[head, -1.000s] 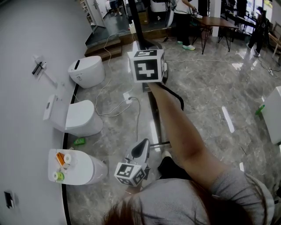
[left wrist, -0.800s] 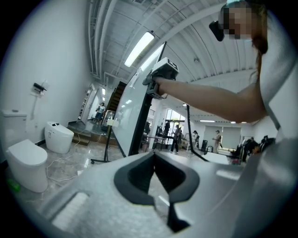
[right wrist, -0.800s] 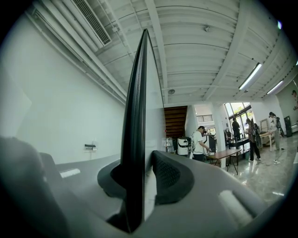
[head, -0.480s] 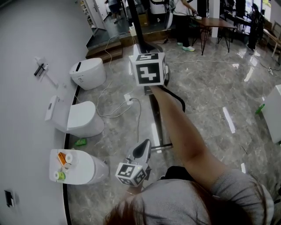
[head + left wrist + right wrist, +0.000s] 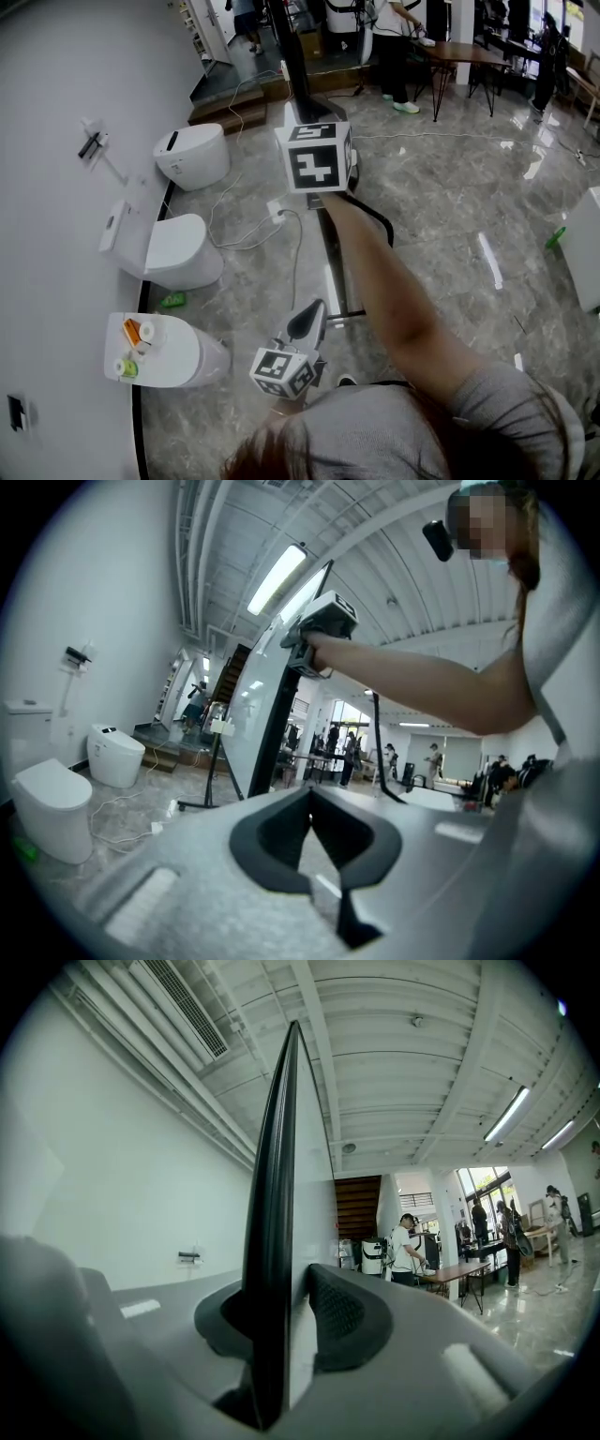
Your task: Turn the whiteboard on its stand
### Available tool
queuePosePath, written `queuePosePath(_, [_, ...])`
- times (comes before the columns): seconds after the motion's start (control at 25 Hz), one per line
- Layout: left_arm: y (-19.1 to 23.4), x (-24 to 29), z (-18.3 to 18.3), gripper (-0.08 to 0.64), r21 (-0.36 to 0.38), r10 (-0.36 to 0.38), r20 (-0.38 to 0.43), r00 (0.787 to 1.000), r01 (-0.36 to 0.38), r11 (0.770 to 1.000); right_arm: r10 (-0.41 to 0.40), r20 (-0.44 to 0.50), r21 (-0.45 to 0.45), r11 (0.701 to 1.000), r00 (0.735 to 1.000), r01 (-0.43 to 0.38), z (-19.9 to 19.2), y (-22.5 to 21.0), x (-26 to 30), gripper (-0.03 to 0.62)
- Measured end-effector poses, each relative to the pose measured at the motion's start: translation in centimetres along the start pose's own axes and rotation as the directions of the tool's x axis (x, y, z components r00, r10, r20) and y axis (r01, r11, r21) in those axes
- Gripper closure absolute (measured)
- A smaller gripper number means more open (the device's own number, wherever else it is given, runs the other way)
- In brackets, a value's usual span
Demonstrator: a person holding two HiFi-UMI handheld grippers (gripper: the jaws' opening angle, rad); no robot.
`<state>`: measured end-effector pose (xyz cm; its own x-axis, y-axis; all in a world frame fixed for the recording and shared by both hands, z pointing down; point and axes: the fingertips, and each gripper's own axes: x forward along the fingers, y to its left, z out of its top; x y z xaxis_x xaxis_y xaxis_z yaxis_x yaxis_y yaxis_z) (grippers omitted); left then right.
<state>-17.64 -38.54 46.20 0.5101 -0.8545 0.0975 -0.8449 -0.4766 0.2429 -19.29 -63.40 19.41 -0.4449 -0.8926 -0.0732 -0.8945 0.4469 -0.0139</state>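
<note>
I'm pinching the whiteboard's (image 5: 281, 1147) upright edge between the right gripper (image 5: 286, 1316) jaws, just easing wider; left gripper (image 5: 311, 832) jaws sitting together, empty.

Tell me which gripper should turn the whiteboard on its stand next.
Right. The right gripper has its jaws closed on the whiteboard's dark edge, arm outstretched. The left gripper hangs low by the person's body, shut and empty, away from the board.

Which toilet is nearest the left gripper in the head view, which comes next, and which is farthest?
1. Toilet with things on top, lower left, across from the left gripper.
2. Middle toilet, left.
3. Far toilet, upper left, near the steps.
</note>
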Motion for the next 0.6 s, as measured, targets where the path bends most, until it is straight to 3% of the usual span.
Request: queuePosePath(0.6, [-3.9,-2.0,0.1,0.564,-0.007,0.020,0.030,0.999,-0.020,1.000,0.013,0.010,0.003,1.000,1.000,-0.013,0.3,0.7,-3.4,0.491])
